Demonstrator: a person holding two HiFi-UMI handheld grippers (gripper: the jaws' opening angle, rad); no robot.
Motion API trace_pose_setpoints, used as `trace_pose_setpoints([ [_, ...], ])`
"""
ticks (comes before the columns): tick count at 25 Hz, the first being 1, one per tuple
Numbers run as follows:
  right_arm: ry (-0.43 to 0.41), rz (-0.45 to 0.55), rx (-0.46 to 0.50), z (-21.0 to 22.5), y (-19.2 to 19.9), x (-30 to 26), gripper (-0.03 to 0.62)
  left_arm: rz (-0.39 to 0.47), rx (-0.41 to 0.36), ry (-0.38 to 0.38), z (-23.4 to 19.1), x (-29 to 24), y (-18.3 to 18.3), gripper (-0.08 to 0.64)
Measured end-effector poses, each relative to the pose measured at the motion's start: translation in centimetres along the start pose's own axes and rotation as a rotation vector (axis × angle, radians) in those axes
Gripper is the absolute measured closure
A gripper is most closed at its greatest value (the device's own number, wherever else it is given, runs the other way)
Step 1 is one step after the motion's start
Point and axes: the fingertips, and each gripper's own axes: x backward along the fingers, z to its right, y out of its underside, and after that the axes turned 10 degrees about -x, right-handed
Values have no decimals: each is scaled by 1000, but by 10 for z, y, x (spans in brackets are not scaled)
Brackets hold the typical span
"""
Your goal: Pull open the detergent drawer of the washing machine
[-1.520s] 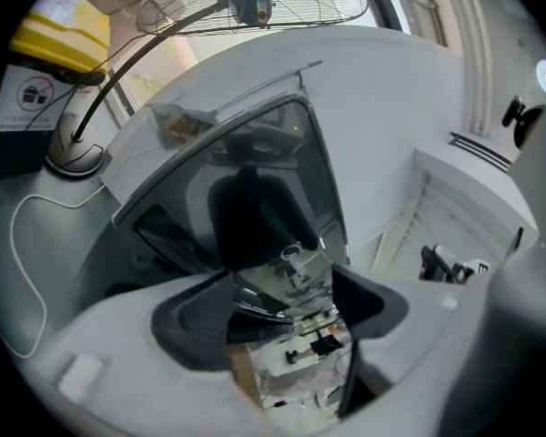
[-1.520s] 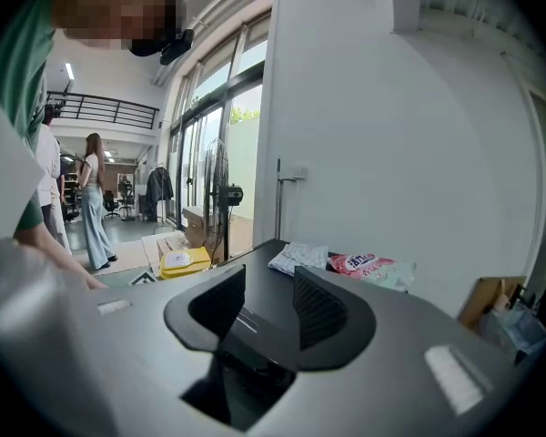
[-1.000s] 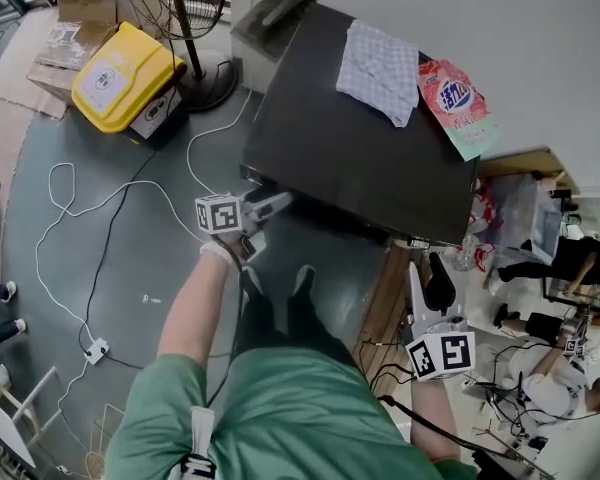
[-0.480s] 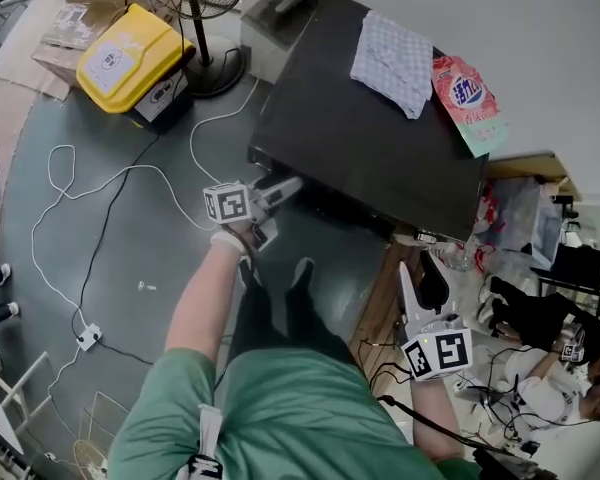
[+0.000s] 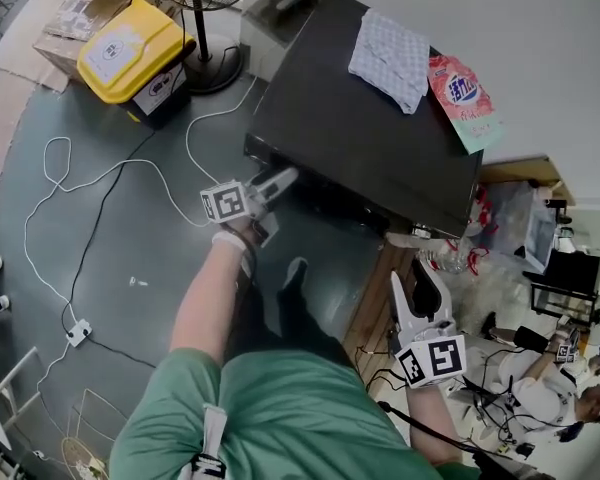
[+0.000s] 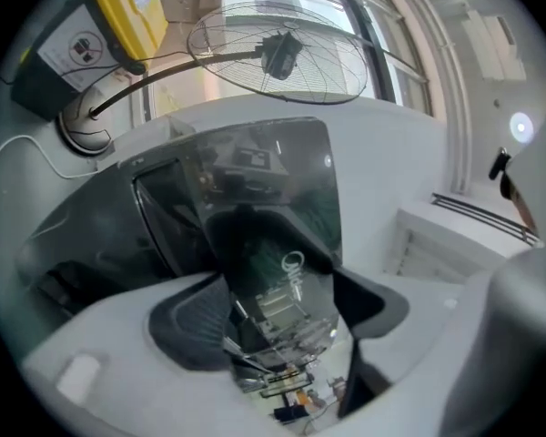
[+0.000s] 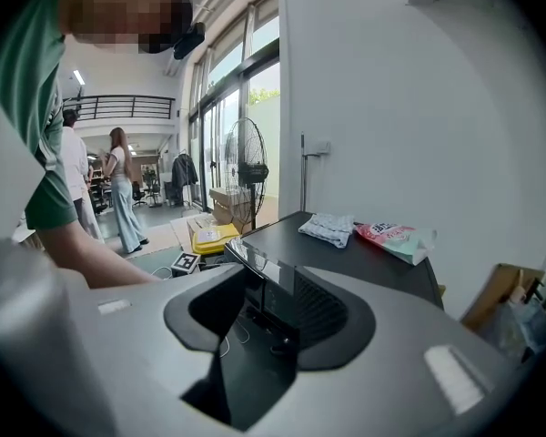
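Progress: drawer not yet open. Washing machine [image 5: 370, 138] stands dark and square below the person, its front edge flush with nothing drawn out in the head view.

Left tool [image 5: 278, 180] is at the machine's upper left front corner. Its own view shows the jaws wide and closing, with a glossy dark panel between them, which I take to be the front of the detergent drawer [image 6: 273, 217] (the reflections make the edges hard to read). Pads do not look pressed on it yet.

Right tool [image 5: 415, 280] hangs well apart by the machine's right front corner, jaws apart, nothing between them.

Left to do, as I judge it: finish the clamp on the drawer front, then pull straight out toward the person.

Surroundings:
- checked cloth [image 5: 390, 58] and detergent pouch [image 5: 463, 98] on the machine's top, toward the back, clear of the drawer
- floor fan [image 5: 205, 63] and yellow box [image 5: 130, 53] beyond the left corner
- white cable [image 5: 100, 183] across the floor

The person's legs stand close before the machine, the only likely limit on the pull.
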Motion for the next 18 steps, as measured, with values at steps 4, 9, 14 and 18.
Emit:
trace_pose_setpoints([
  [4,-2,5,-6,5,-2,3,426,20,27,-41,-1,10,2,202],
  [9,-12,13,-4,10,-7,3,426,46,55,-36,0,13,6,223],
  [14,-23,-4,0,15,-4,0,426,23,-7,-45,7,22,15,273],
  [18,-27,-9,-2,14,-3,-5,426,16,-30,-48,8,19,13,193],
])
